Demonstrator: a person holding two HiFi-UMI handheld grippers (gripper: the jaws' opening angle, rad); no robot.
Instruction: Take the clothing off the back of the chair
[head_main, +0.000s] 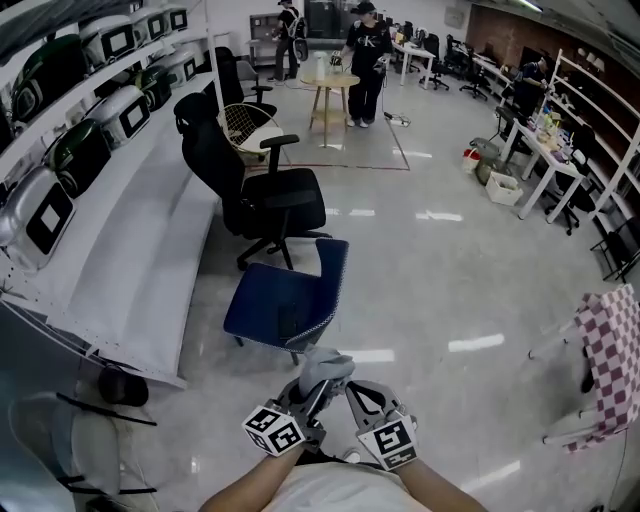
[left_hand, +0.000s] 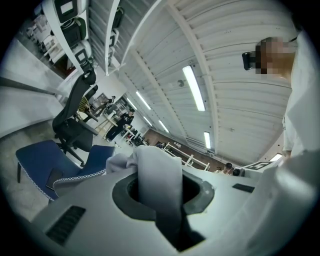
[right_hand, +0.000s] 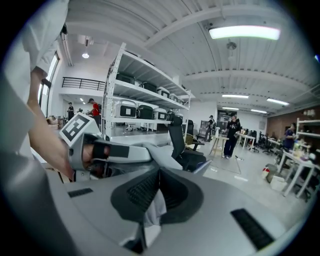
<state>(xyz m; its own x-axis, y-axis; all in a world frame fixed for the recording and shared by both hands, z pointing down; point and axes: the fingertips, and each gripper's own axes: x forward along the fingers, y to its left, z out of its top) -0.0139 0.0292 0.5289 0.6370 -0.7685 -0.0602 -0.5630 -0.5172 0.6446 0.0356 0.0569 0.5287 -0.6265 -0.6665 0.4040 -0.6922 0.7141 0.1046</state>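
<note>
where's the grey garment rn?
Head view, bottom centre: grey garment pinched by the left gripper and right gripper, just short of the blue chair.

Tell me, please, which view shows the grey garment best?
The left gripper view: the grey garment fills the middle, pinched in the jaws. The head view shows a small bunch; the right gripper view only a strip between its jaws.

Pale grey clothing (head_main: 325, 368), navy blue chair (head_main: 283, 300), black office chair (head_main: 262, 205), red-and-white checked cloth (head_main: 612, 352), white shelves (head_main: 150, 260)
</note>
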